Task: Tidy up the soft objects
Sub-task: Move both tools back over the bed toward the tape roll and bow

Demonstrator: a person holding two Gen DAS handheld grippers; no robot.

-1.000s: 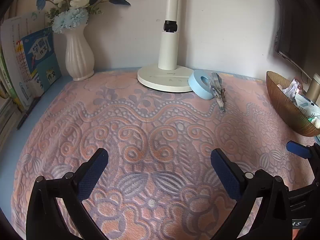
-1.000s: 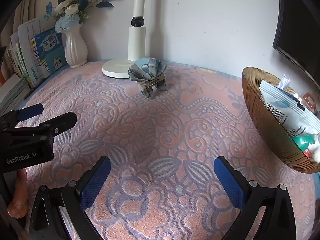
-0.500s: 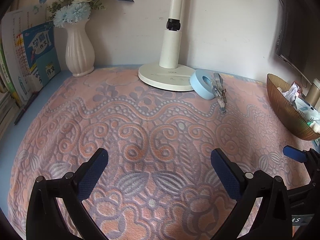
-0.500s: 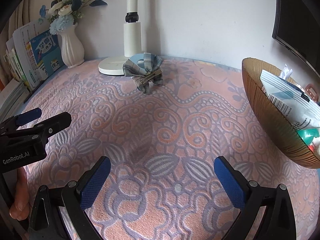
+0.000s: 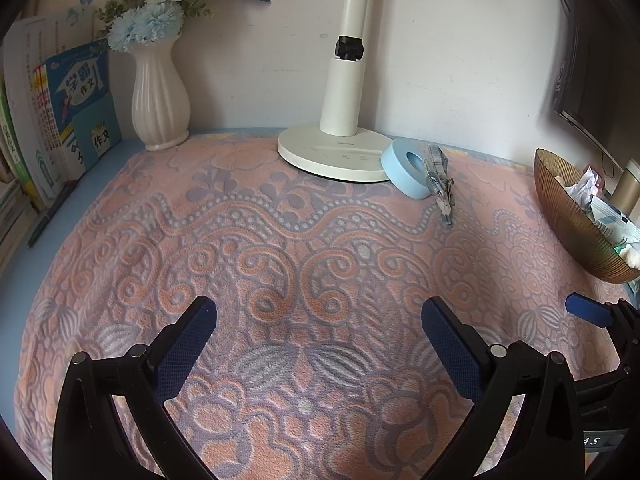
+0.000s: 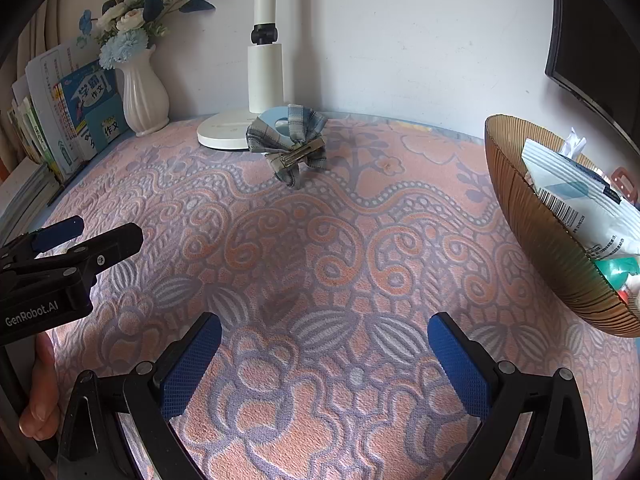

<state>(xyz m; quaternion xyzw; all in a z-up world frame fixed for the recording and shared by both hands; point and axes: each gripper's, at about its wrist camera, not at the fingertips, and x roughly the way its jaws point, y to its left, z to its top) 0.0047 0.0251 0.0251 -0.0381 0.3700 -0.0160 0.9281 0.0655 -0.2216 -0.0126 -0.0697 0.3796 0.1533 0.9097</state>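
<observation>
A grey-blue plaid fabric bow with a metal clip [image 6: 294, 148] lies at the back of the patterned pink blanket [image 6: 340, 248], leaning against a light blue tape roll [image 5: 408, 166] beside the lamp base. In the left wrist view the bow [image 5: 439, 184] shows edge-on. My left gripper [image 5: 319, 350] is open and empty, low over the front of the blanket. My right gripper [image 6: 324, 364] is open and empty, also low at the front, to the right of the left one [image 6: 68, 240]. Both are far from the bow.
A brown ribbed bowl [image 6: 532, 224] holding packets stands at the right; it also shows in the left wrist view [image 5: 568, 216]. A white lamp [image 5: 340, 120], a white vase of flowers [image 5: 160, 100] and upright books [image 5: 68, 112] line the back and left. A dark monitor [image 6: 592, 40] hangs at the right.
Both grippers have drawn back and risen slightly; the scene sits a little farther off. Jaws stay open and the bow has not moved.
</observation>
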